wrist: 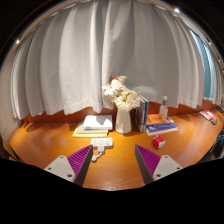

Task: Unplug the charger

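Purple pads line the two fingers of the gripper, which stand spread apart with bare wooden table showing in the gap; nothing is pinched between them. Just ahead of the fingers, at about eleven o'clock from the gap, sits a small white block that looks like the charger, resting on the tabletop; its plug, its socket and any cable are too small to make out, so how it is connected cannot be told. At about one o'clock from the gap, level with the charger and apart from it, stands a small red object whose kind is unclear.

Beyond the charger, at twelve o'clock, a white vase of pale flowers stands upright near the back of the table. At ten o'clock from the fingers lies a low stack of books with an open book on top. At two o'clock a few books lie flat, with an upright slim item behind them that is hard to identify. White curtains hang across the whole background, hiding what is behind. Open tabletop runs between the fingers and the charger, and widely at nine o'clock.
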Motion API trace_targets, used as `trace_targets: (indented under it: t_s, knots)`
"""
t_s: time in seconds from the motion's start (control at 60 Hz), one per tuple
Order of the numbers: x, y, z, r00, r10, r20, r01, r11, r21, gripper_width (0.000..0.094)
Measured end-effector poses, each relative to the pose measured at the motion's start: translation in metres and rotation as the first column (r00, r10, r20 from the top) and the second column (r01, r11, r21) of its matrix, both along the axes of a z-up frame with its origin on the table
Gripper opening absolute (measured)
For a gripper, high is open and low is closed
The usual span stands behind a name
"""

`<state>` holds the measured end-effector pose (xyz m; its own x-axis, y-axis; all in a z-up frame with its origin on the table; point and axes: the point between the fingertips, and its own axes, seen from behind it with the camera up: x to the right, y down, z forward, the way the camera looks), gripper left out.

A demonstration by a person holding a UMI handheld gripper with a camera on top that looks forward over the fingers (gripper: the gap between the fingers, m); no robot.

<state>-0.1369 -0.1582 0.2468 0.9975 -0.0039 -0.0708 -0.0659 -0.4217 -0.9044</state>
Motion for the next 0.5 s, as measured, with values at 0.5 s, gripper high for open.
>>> trace_targets:
  t_s: [0.5]
  knots:
    - [-0.031,-0.029,-0.008,0.997,0.048,0.053,-0.047,0.999,-0.007,0.0842]
